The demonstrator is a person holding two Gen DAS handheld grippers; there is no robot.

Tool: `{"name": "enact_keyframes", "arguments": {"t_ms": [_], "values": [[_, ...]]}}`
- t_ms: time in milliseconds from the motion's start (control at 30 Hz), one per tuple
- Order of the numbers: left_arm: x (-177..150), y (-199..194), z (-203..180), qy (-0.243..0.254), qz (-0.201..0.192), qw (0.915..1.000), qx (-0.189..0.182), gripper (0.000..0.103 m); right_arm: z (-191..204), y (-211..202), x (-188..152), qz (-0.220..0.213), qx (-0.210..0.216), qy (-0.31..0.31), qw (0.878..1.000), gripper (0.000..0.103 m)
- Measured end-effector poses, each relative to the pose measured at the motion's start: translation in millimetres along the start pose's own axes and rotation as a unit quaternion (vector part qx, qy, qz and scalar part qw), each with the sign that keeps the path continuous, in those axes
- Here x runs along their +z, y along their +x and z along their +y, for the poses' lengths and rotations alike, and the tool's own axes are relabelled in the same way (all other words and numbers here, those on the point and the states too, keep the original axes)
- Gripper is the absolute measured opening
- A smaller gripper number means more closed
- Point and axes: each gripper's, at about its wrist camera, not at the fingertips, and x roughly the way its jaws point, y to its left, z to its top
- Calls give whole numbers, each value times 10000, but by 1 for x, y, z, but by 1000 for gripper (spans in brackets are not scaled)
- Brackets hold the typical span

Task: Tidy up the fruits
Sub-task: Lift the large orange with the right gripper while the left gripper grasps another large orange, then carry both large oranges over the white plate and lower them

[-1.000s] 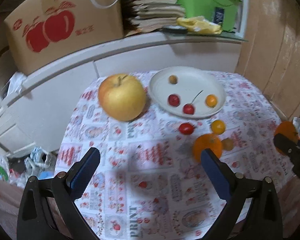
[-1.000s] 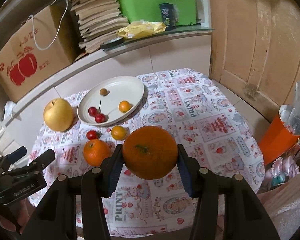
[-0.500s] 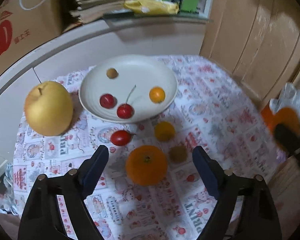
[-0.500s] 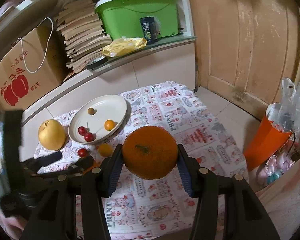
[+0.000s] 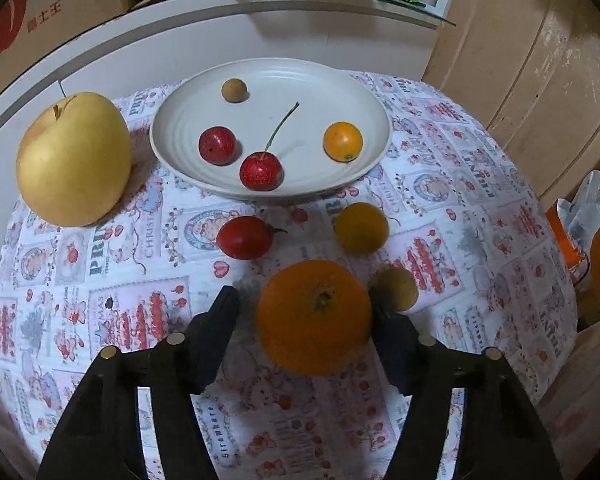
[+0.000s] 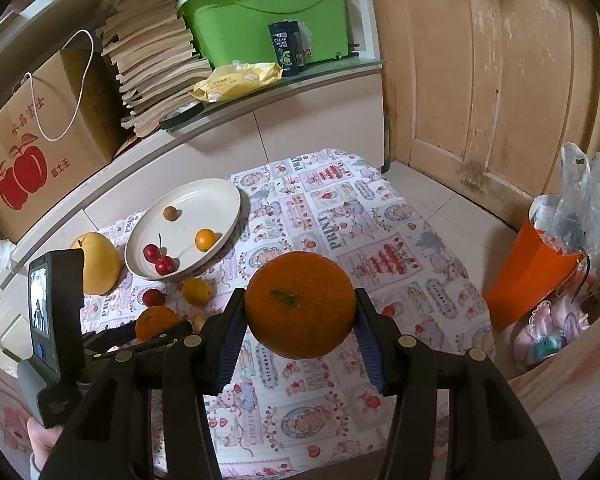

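An orange (image 5: 314, 316) lies on the patterned tablecloth (image 5: 132, 304) between the fingers of my left gripper (image 5: 305, 309). The jaws are closing: the right pad touches the orange and the left pad stands a little off it. My right gripper (image 6: 300, 309) is shut on a second orange (image 6: 299, 304), held above the table's near side. The white plate (image 5: 320, 92) holds two small red fruits, a small orange fruit and a brown one. In front of it lie a red fruit (image 5: 244, 237), a yellow one (image 5: 361, 227) and a brown one (image 5: 396, 288). A big yellow pear (image 5: 74, 160) stands left.
Behind the table runs a white ledge with a cardboard apple box (image 6: 28, 168), stacked papers (image 6: 152, 64) and a green tub (image 6: 268, 12). A wooden door (image 6: 492, 80) stands to the right. An orange bag (image 6: 528, 272) sits on the floor beside the table's right edge.
My left gripper has come down and forward over the orange on the cloth, and its jaws have narrowed around it. The right gripper still holds its orange, having drifted slightly.
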Motion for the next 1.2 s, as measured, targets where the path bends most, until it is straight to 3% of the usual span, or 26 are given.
{"name": "enact_keyframes", "arguments": {"t_ms": [67, 300, 467, 567, 733, 833, 933, 1033, 1200], "values": [[0, -1, -3, 32, -4, 10000, -75, 51, 0, 1, 0, 20, 5, 3, 10000, 54], [-3, -13, -1, -34, -135, 9999, 29, 49, 2, 2, -1, 33, 1, -20, 10000, 54], [1, -49, 2, 68, -389, 9991, 143, 49, 3, 3, 4, 127, 23, 9, 9999, 54], [9, -78, 8, 129, -506, 9986, 85, 49, 2, -2, 15, 222, 293, 90, 9993, 54], [39, -131, 18, 444, -999, 9938, 204, 49, 13, -26, 52, -38, 368, -245, 9990, 54], [65, -154, 23, 564, -1197, 9911, 165, 49, 22, -38, 84, -73, 663, -432, 9968, 54], [93, -167, 25, 652, -1288, 9895, 61, 50, 44, -45, 121, -202, 838, -925, 9920, 54], [118, -174, 27, 723, -1437, 9870, 29, 50, 70, -43, 149, -454, 743, -1433, 9858, 54], [154, -174, 41, 639, -1505, 9865, 56, 50, 94, -16, 182, -557, 1026, -1620, 9799, 54]]}}
